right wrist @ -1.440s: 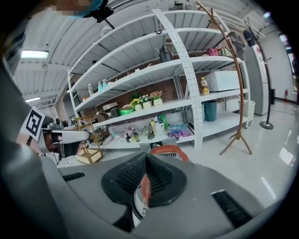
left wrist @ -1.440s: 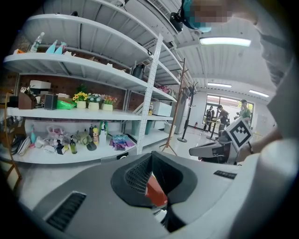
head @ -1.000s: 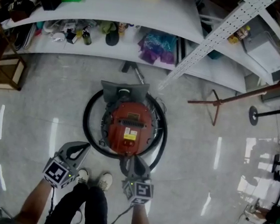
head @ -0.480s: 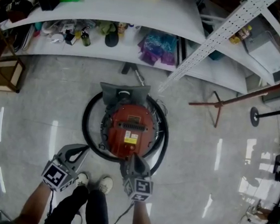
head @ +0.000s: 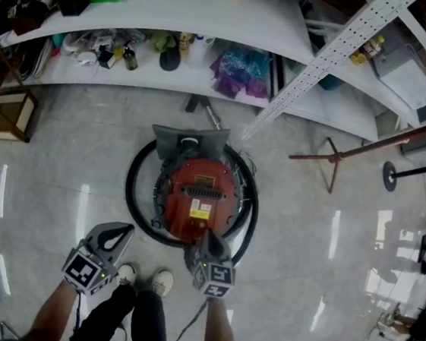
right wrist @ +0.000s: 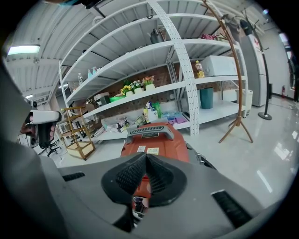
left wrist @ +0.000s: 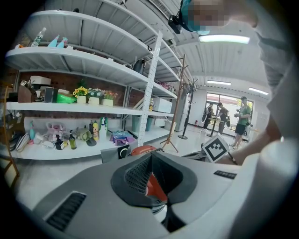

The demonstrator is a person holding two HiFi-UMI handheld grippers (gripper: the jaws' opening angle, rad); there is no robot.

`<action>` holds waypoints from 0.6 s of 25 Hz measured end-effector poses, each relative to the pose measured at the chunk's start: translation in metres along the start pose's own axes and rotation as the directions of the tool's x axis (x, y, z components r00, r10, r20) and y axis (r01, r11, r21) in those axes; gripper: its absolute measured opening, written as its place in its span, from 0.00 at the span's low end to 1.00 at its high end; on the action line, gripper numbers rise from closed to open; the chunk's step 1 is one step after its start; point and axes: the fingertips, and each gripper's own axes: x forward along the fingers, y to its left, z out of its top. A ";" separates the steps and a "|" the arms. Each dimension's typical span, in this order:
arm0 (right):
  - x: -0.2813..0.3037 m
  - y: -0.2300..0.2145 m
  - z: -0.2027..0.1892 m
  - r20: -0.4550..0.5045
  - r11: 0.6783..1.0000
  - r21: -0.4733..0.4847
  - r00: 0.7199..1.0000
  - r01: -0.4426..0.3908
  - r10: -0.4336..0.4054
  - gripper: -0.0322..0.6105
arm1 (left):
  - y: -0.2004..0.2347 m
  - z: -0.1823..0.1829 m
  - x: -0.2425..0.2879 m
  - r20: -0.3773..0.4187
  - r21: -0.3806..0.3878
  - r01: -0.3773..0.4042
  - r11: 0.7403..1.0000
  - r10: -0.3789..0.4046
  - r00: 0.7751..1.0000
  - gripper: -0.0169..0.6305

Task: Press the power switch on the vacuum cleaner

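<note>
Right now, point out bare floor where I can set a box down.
Bare floor lies left of the vacuum cleaner, between its hose and the wooden rack, and right of it, toward the coat stand. The lower shelf is crowded.

Red round vacuum cleaner (head: 197,195) upright on floor, black hose (head: 135,195) coiled around body.

Right grey two-jaw gripper (head: 209,239) is held out on a bare forearm (head: 219,335), jaws pressed together. Its tip points at the near edge of the round red vacuum cleaner (head: 196,187), can't tell if it's actually touching. Left grey two-jaw gripper (head: 120,231) sits just off the vacuum's near-left side, clear of it. Its jaws are together too, with the marker cube back by the wrist.
</note>
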 end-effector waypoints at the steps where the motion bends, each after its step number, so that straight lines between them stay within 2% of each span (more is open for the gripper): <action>1: 0.002 -0.001 -0.002 -0.004 1.000 -0.001 1.000 0.004 -0.004 0.06 | 0.000 -0.001 0.000 -0.002 -0.001 -0.001 1.000 0.001 1.000 0.04; 15: 0.015 0.001 -0.011 -0.018 1.000 -0.005 1.000 -0.005 0.005 0.06 | -0.002 -0.008 -0.005 -0.006 0.001 -0.006 1.000 0.006 1.000 0.04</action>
